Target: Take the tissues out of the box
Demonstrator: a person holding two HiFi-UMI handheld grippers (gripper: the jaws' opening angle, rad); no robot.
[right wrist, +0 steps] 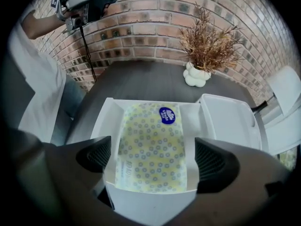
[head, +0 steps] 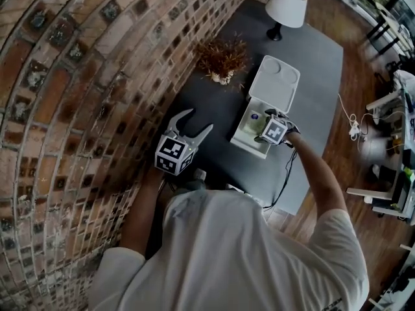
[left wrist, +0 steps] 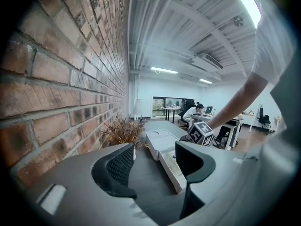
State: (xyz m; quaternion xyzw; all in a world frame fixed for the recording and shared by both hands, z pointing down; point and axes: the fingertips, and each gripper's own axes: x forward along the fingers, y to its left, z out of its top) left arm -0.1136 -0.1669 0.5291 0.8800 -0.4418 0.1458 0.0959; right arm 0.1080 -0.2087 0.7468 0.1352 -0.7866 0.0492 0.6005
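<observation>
Brick wall (head: 58, 109) ran along the left edge of the tabletop (head: 214, 109). My left gripper (head: 198, 122) hung near that edge, jaws spread, nothing between them, well apart from the box (head: 249, 149). A dried plant (head: 222, 60) stood by the wall edge. The box lay open mid-tabletop, its lid (head: 275, 83) just beyond it. A lamp (head: 285, 8) stood at the far end. My right gripper (head: 275, 125) hovered over the box, jaws spread and empty.

Risk, as I judged it: the jaws looked set as wide as the box walls, so closing might pinch the box, not the tissue pack (right wrist: 150, 145). With the left gripper not steadying the box, a snug pack could drag it up too.

Only the right gripper view showed the yellow pack lying flat inside with its blue label (right wrist: 167, 115). In the head view the marker cube hid most of it. The left gripper view showed only the box's outer wall.
</observation>
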